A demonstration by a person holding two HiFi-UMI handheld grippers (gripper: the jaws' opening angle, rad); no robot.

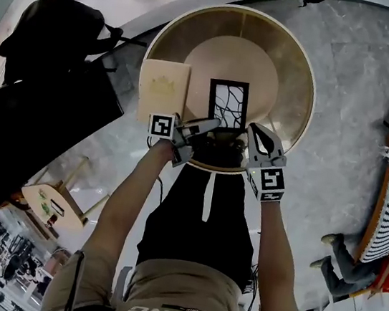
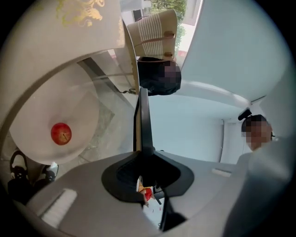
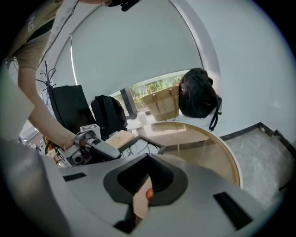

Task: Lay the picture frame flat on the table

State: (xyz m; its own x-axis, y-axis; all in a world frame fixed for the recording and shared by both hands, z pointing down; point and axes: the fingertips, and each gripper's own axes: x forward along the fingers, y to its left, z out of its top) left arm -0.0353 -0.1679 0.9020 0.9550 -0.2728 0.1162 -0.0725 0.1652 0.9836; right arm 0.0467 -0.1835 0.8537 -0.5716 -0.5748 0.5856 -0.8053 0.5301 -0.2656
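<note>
A black picture frame (image 1: 227,104) with a branch pattern is on the round gold-rimmed glass table (image 1: 305,66), near its front edge. My left gripper (image 1: 212,125) reaches its lower left corner. In the left gripper view the frame (image 2: 143,115) shows edge-on and runs straight into my left gripper (image 2: 143,155), whose jaws are closed on that edge. My right gripper (image 1: 254,129) hovers by the frame's lower right corner, and I cannot make out how its jaws stand. The right gripper view shows the frame (image 3: 141,144) tilted low over the table, held by the left gripper (image 3: 99,147).
A beige box (image 1: 163,87) with a gold emblem lies just left of the frame. A black bag (image 3: 198,99) and a woven basket (image 3: 163,105) stand beyond the table. A dark chair (image 1: 34,113) is at the left. Another person (image 1: 341,264) is on the floor at the right.
</note>
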